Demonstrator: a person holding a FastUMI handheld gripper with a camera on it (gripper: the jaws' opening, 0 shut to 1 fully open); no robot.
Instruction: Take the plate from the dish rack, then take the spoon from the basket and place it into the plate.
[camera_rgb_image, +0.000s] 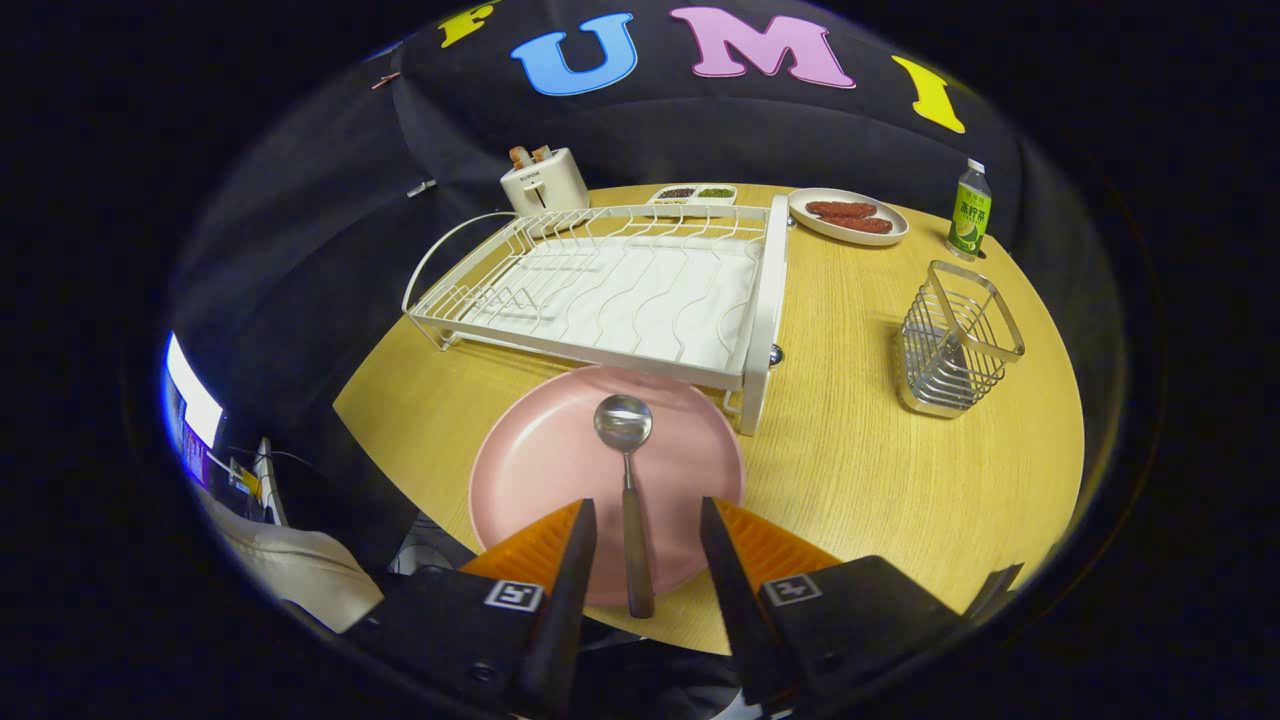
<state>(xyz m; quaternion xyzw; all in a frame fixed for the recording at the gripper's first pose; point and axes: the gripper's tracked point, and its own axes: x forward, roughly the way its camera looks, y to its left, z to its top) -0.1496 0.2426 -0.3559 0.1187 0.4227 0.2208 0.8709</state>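
The spoon (627, 490) lies in the pink plate (540, 470), bowl pointing toward the dish rack (610, 290) and handle running back between the fingers of the tongs (648, 535), its end reaching just past the plate's near rim. The tongs stand released: a clear gap shows on either side of the handle, and neither finger touches it. The placing looks done, so the step in hand is judged to be the retreat, best made straight back and slightly up along the handle's line (a sideways drift could nudge the overhanging end and tip the spoon out). The plate sits on the tabletop (860, 440) just in front of the rack, with the wire basket (955, 340) well apart on the other side.
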